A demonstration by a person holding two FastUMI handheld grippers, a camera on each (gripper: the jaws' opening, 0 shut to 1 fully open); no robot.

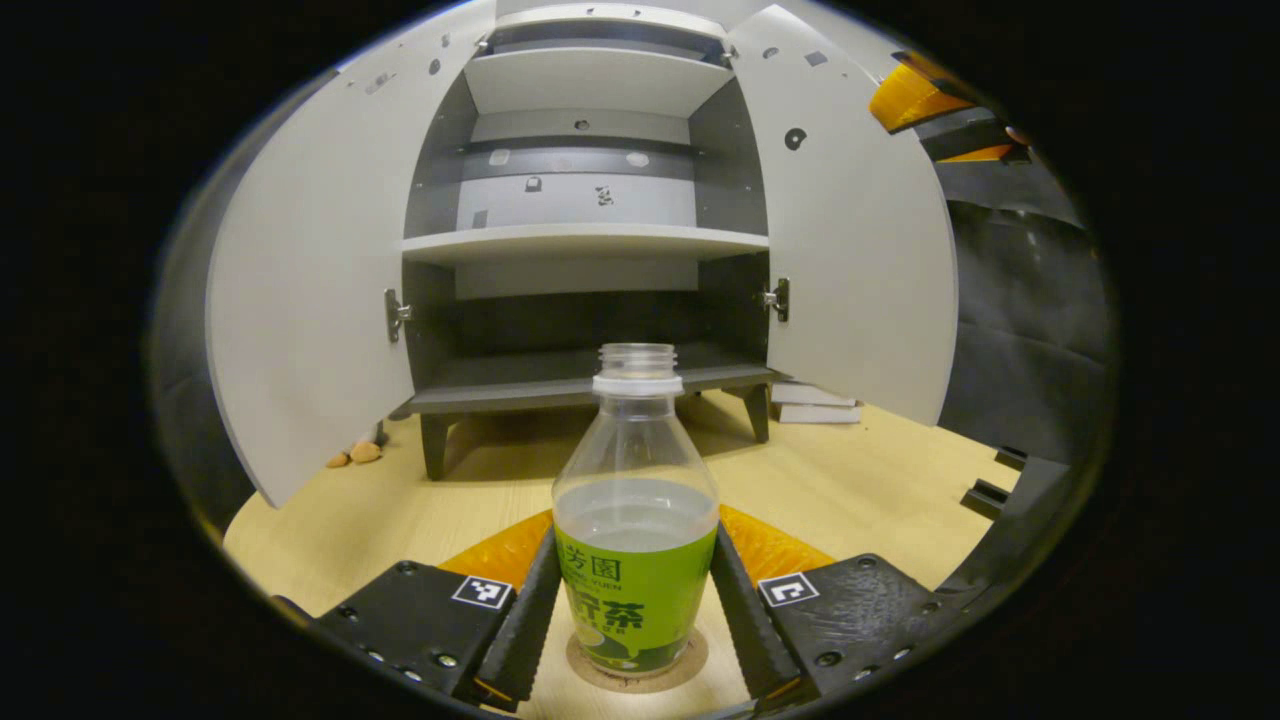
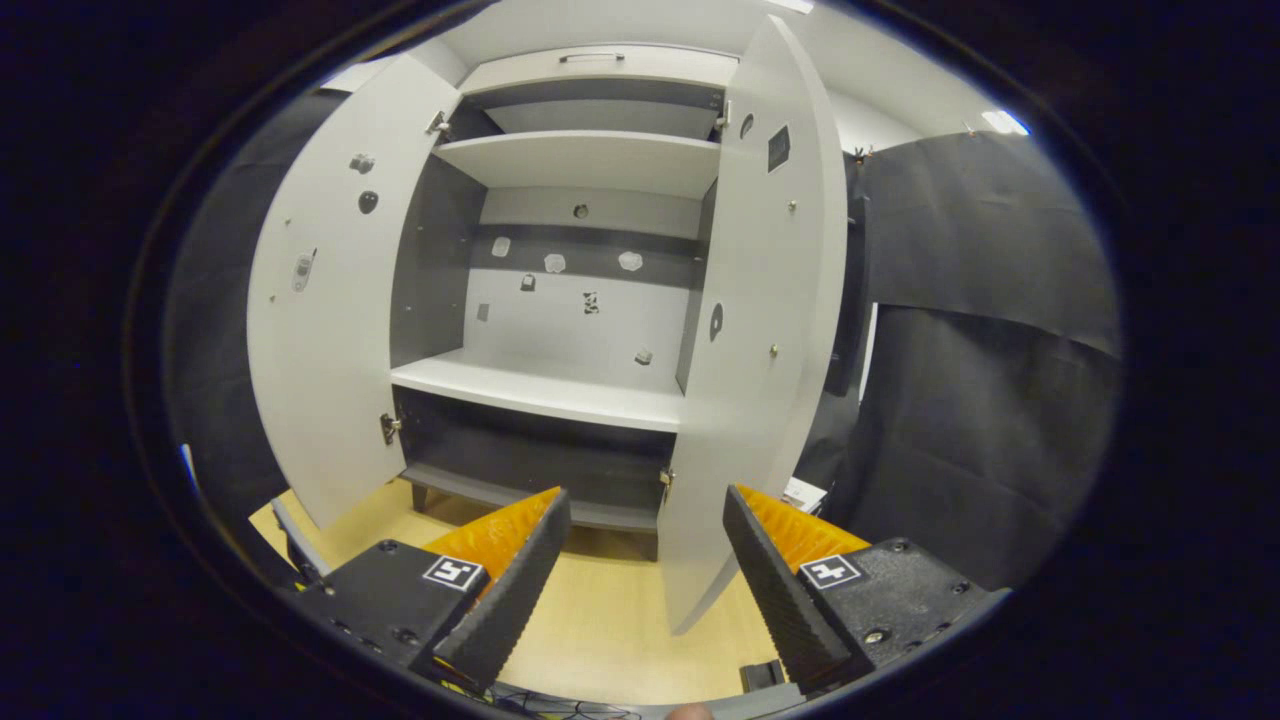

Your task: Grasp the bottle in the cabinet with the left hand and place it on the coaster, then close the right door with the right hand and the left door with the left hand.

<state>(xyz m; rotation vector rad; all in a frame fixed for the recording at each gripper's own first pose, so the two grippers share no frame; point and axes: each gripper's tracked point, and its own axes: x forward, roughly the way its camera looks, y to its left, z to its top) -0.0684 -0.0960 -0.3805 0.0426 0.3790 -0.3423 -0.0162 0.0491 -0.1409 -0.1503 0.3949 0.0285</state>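
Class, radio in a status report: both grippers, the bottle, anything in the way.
Left gripper around bottle, bottle standing on coaster. Right gripper open, empty, facing right door. Both doors open. Nothing in the way.

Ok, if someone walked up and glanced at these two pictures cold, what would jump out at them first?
First the bottle, uncapped and green-labelled, upright on the round coaster close in the left gripper view, between the left gripper's fingers, which flank its label. Behind it the cabinet gapes with both doors swung wide. In the right gripper view the right door looms edge-on ahead of the open right gripper.
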